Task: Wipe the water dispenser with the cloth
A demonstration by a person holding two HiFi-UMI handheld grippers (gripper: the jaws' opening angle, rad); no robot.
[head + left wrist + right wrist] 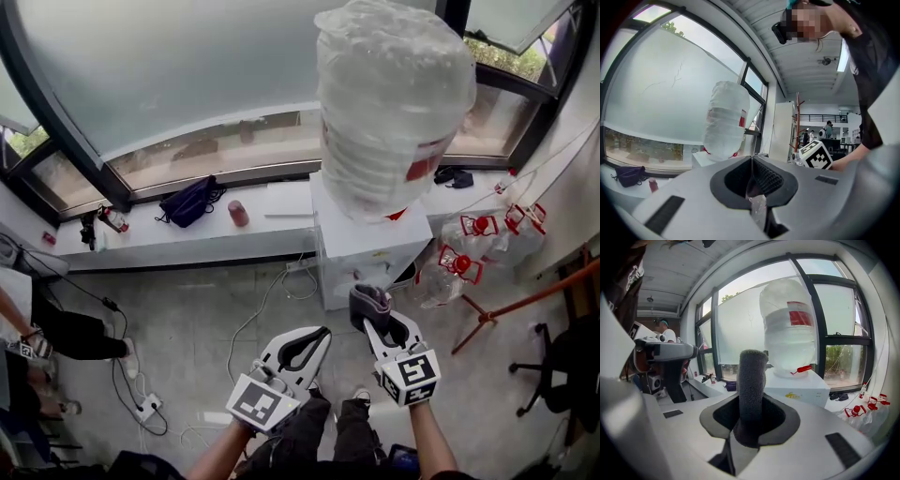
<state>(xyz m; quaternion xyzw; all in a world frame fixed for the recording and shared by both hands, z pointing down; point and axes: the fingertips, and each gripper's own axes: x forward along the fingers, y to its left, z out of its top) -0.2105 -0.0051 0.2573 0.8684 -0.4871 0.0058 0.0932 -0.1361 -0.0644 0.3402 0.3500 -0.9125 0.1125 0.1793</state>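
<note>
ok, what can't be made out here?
- Head view: the bottle hides the top of the water dispenser.
- Head view: whether the cloth in the right tool touches the water dispenser; depth is unclear.
- Left gripper view: the left tool body hides the water dispenser below its top.

The grey floor [206, 319] carries a white dispenser [361, 258], which stands against the white ledge [169, 246] under the window. Just right of the dispenser, clear empty bottles [459, 258] with red handles lie in a cluster on the floor. A white cable [258, 314] trails leftward from the dispenser's foot, and a white power strip [147, 406] lies farther left among dark cords. A black chair [562, 366] stands at the far right. On the ledge rest a dark blue bag [187, 202], a red cup [238, 214] beside it, and a flat white sheet [286, 199] near the dispenser.
</note>
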